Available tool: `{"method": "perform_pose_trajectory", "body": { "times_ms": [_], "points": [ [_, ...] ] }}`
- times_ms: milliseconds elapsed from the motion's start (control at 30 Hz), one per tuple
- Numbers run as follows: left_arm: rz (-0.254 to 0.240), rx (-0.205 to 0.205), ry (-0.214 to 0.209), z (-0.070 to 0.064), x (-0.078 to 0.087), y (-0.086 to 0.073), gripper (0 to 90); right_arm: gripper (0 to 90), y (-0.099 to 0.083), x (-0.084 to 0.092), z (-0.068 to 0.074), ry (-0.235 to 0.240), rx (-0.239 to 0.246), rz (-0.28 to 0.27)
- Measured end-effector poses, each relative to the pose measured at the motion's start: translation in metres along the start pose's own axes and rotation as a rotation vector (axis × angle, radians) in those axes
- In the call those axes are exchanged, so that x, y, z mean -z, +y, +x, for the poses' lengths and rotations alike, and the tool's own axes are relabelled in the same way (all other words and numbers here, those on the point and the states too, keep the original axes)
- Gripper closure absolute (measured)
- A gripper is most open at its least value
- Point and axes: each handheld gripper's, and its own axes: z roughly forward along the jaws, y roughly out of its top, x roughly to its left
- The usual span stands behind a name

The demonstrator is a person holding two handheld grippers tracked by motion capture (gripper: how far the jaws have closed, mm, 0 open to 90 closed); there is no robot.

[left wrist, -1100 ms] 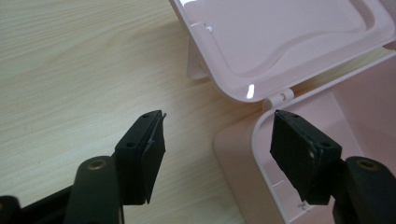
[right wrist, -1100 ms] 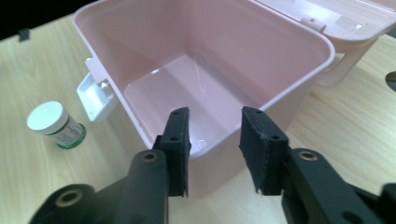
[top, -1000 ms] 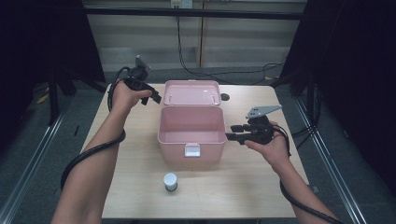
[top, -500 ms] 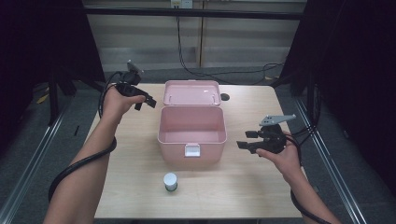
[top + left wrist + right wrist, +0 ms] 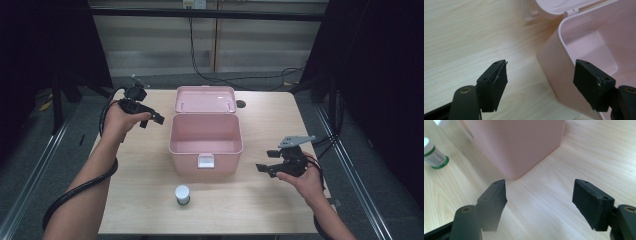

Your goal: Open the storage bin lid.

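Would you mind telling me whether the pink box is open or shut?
Open. The box has its lid swung back flat on the table behind it, and its bare inside shows from above.

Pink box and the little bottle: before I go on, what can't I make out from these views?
- Bottle label: too small in the high view; in the right gripper view the bottle is cut off by the left edge and the print is blurred.
- Pink box floor: near part hidden behind the front wall in the high view; cut off by the right edge in the left gripper view.
- Lid: its outer face lies turned away from the camera.
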Motion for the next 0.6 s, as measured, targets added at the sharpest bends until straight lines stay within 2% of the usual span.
{"method": "perform_pose_trajectory", "body": {
  "times_ms": [200,333,433,600],
  "points": [
    [0.004,-0.022,-0.022,-0.002,0.0,-0.011,26.2,24.5,-0.016,-0.007,0.0,-0.004,0.002,0.029],
    [0.009,-0.013,-0.019,-0.001,-0.001,-0.018,26.0,21.3,-0.025,-0.016,0.002,-0.01,0.01,0.065],
    [0.014,-0.008,-0.029,0.001,-0.004,-0.024,25.9,19.2,-0.031,-0.022,0.005,-0.011,0.038,0.086],
    [0.013,-0.012,-0.033,0.002,-0.007,-0.032,25.8,17.1,-0.036,-0.028,0.006,-0.022,0.046,0.087]
  ]
}}
